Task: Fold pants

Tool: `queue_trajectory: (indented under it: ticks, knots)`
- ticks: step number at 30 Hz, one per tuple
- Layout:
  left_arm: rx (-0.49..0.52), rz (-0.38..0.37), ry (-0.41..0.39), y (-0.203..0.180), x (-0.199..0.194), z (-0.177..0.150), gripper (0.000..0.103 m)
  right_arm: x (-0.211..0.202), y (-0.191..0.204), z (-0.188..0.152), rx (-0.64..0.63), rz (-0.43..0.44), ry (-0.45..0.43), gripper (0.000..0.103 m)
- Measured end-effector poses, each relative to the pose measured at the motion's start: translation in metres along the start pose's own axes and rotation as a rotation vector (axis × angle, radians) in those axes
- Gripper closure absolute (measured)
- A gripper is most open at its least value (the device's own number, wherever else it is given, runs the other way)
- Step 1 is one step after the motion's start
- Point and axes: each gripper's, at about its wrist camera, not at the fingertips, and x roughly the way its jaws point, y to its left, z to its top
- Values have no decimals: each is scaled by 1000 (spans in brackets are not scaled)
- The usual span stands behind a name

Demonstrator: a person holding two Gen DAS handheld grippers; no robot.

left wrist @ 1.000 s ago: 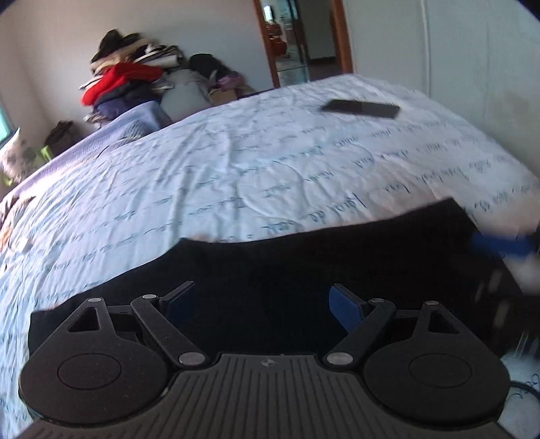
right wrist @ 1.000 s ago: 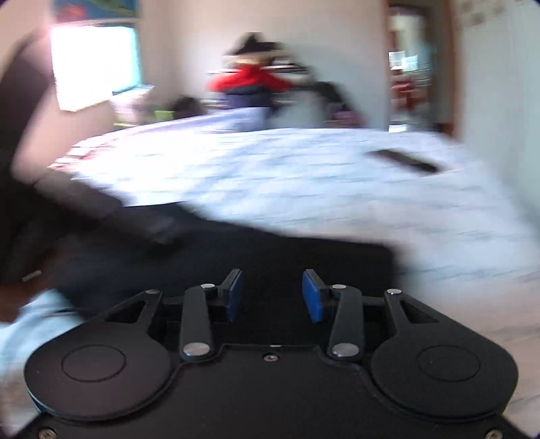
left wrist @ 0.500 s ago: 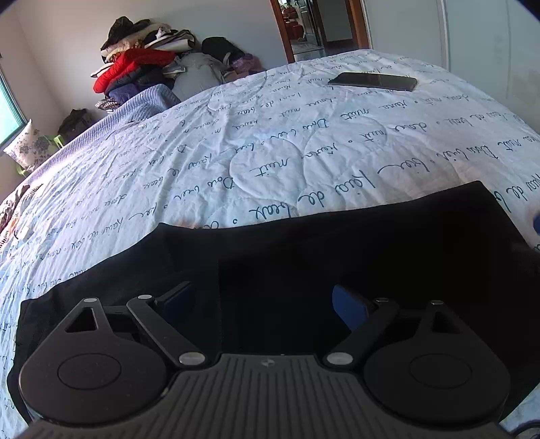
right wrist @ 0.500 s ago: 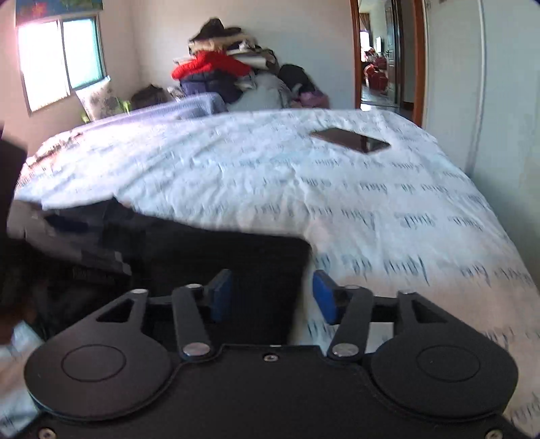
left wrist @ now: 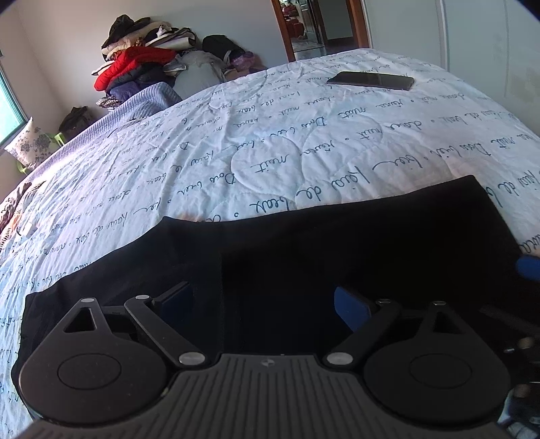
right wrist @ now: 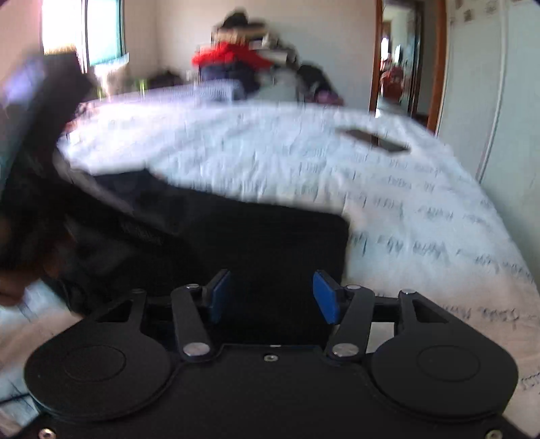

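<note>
Black pants (left wrist: 337, 243) lie flat across the near part of the bed, one fold line running up the middle. My left gripper (left wrist: 261, 299) hovers over them, jaws wide open, nothing between the pads. A blue pad (left wrist: 528, 266) of the other gripper shows at the pants' right end. The right wrist view is blurred. There my right gripper (right wrist: 272, 292) stands about half open above the pants (right wrist: 236, 236) near their right edge, and the pads press on nothing. A dark blurred shape covers that view's left side.
The bed has a white quilt (left wrist: 270, 141) printed with blue writing. A dark phone (left wrist: 371, 80) lies on it at the far right. Beyond the bed are a pile of clothes (left wrist: 141, 64), a pillow (left wrist: 30, 145), a doorway (left wrist: 303, 30) and a pale wall on the right.
My right gripper's jaws have widened, and it has shifted left and down, from the pants' right edge to over the cloth. The left gripper has barely moved.
</note>
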Motion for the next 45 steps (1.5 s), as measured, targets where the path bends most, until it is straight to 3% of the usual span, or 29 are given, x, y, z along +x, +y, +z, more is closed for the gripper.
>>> queue_trajectory:
  ticks: [5,11,17,21,25,27,30,33,36,38,39,41,45]
  knots:
    - [-26,-21,-13,6,-14,-3,10,-26,6,5,90,21,-83,46]
    - [-135,-77,-46,27,-43,-11,10,-35,45,12,52,70,-114,38]
    - [-166,33,-99,57,-61,-25,9,-40,72,14,39,86,-142,23]
    - [-212,38,-97,85,-64,-38,9,-36,81,17,79,76,-140,9]
    - [-286,62,-101,132,-77,-59,9,-25,97,24,102,46,-78,7]
    - [-337,118,-119,163,-89,-71,9,-22,105,27,109,29,-76,7]
    - [-422,266,-101,217,-114,-83,11,-16,118,34,101,3,-76,7]
    - [-483,485,-157,265,-156,-94,9,-8,128,42,99,-12,-47,7]
    - [-466,726,-212,289,-187,-96,9,5,131,47,143,-15,-8,7]
    - [-438,818,-230,297,-195,-92,6,18,132,49,158,-21,53,7]
    - [-429,819,-231,298,-192,-91,1,27,133,49,162,-39,100,7]
    - [-410,734,-199,298,-175,-86,1,39,135,45,158,-60,169,7]
    - [-366,386,-113,281,-116,-89,1,28,146,43,84,-47,147,7]
